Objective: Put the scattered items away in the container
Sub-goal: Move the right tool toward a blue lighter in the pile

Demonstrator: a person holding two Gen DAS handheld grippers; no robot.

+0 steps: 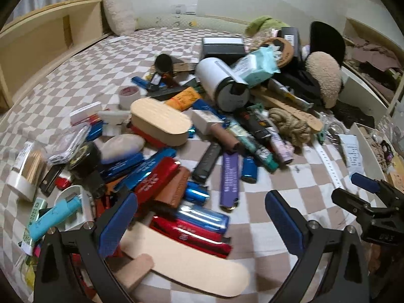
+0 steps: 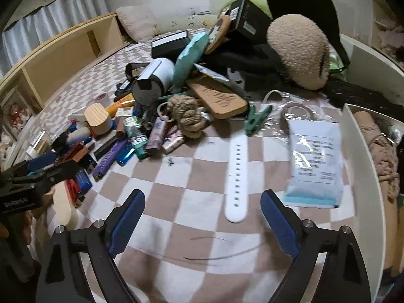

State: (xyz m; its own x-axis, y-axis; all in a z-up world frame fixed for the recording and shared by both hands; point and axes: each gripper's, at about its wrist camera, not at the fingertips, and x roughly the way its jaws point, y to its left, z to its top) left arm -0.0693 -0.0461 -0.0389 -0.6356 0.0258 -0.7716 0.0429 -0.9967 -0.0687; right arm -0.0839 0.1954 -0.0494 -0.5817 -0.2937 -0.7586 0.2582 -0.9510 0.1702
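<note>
A heap of small items covers a checkered bedspread (image 1: 75, 75): lighters, red cases (image 1: 156, 176), a purple lighter (image 1: 228, 179), a wooden oval box (image 1: 161, 121), a rope knot (image 2: 186, 113) and a white cylinder (image 1: 222, 83). My left gripper (image 1: 200, 223) is open above the red cases and a flat beige piece (image 1: 186, 260), holding nothing. My right gripper (image 2: 203, 221) is open and empty, low over the cloth. A white watch strap (image 2: 237, 174) lies just ahead between its fingers. The white container (image 2: 361, 166) stands at the right and holds beige rope.
A white sealed packet (image 2: 315, 161) lies beside the container wall. A green clip (image 2: 257, 120) and clear wrapping sit behind it. A fluffy beige cushion (image 2: 300, 50), black boxes and a black chair crowd the back. A wooden headboard shelf (image 1: 50, 40) runs along the left.
</note>
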